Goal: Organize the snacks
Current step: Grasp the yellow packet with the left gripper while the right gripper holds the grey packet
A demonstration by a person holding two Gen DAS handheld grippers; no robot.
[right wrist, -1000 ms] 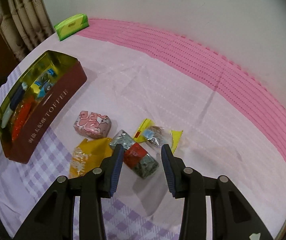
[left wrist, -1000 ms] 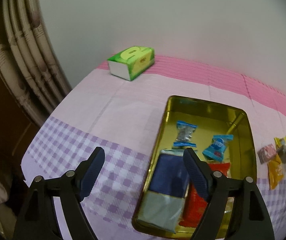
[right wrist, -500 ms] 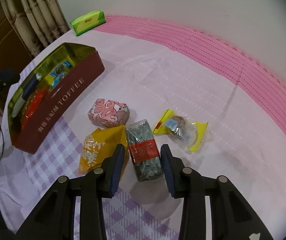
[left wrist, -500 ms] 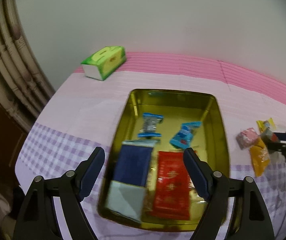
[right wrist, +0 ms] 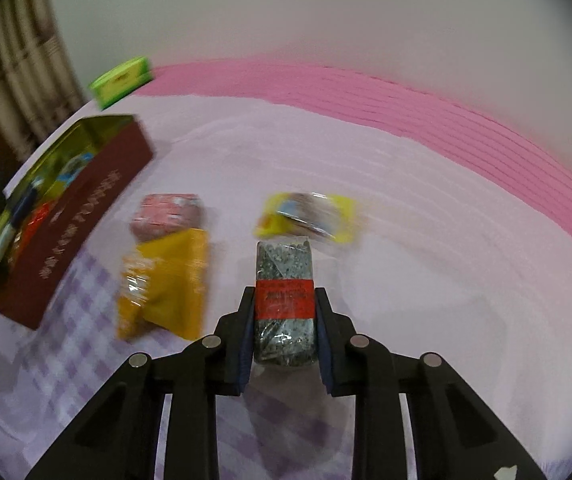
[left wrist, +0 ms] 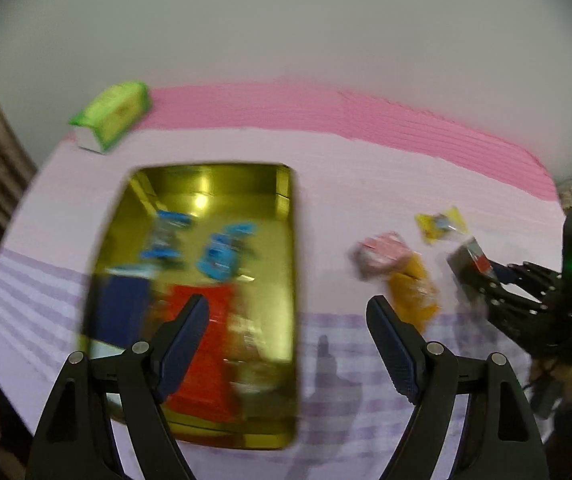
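Note:
My right gripper point(right wrist: 284, 312) is shut on a grey speckled snack bar with a red band point(right wrist: 284, 280), held just above the cloth; it also shows in the left wrist view point(left wrist: 469, 261). A pink packet point(right wrist: 167, 216), an orange packet point(right wrist: 163, 280) and a yellow-wrapped candy point(right wrist: 306, 216) lie around it. The gold tin point(left wrist: 292, 240) with a dark red side point(right wrist: 81, 224) holds blue, navy and red snacks. My left gripper point(left wrist: 286, 328) is open and empty above the tin's right edge.
A green tissue pack point(left wrist: 111, 116) sits at the far left by the wall. A curtain point(right wrist: 17, 64) hangs at the left. The cloth is pink at the back and purple-checked at the front.
My right gripper has closed on the grey bar and lifted it a little. My left gripper has swung right, so the tin now sits left of centre.

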